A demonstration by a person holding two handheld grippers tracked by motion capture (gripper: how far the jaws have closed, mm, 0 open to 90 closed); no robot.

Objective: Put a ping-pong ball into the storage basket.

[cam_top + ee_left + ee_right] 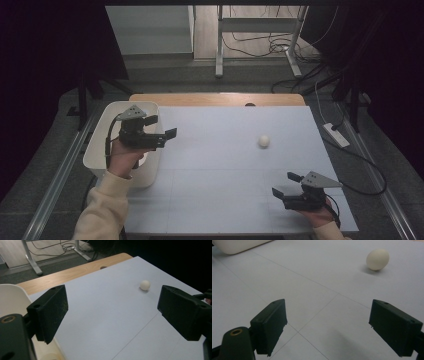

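Two grippers, jaws apart | egg [264, 141] unmarked | bin [100, 145] unlabelled

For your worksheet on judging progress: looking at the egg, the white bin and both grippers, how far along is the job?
Done: nothing obvious; the egg lies alone on the table, apart from the white bin. In hand: nothing; the left gripper hovers open by the bin, and the right gripper rests open near the table's front. Left: probably grasping the egg and binning it.
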